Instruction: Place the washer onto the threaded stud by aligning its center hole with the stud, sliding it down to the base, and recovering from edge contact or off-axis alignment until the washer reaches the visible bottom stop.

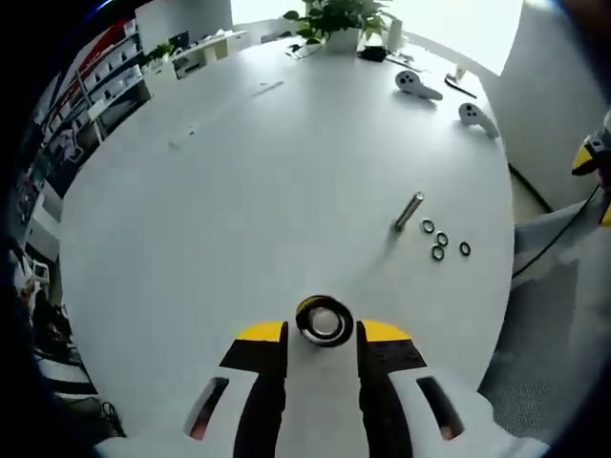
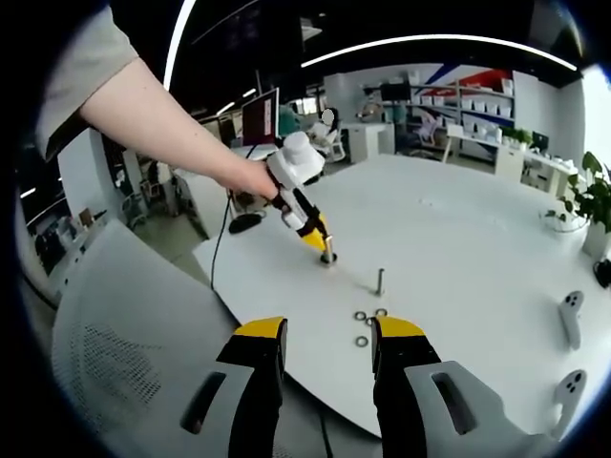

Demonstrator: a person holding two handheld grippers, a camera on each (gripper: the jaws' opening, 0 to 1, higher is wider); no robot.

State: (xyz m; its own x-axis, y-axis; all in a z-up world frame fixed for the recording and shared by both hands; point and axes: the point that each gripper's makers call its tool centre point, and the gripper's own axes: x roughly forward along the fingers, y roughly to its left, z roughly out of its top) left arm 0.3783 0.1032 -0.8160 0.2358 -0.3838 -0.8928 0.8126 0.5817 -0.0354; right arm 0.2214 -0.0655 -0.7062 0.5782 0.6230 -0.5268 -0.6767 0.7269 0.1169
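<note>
The white tabletop (image 1: 239, 191) is the largest thing here, round-edged, with a potted plant (image 1: 334, 21) and two white controllers (image 1: 418, 86) near its far edge. In the right gripper view a person's arm (image 2: 162, 129) reaches over the tabletop's near edge, holding the left hand-held gripper (image 2: 319, 240) tip-down on a small round metal piece (image 2: 327, 258) — its jaws (image 1: 322, 334) stand narrow around it, whether they pinch it I cannot tell. The right hand-held gripper (image 2: 329, 334) hangs open and empty just off the tabletop's edge. The threaded stud (image 2: 380, 281) stands upright and bare toward that edge — four dark washers (image 1: 441, 240) lie loose just beside it.
</note>
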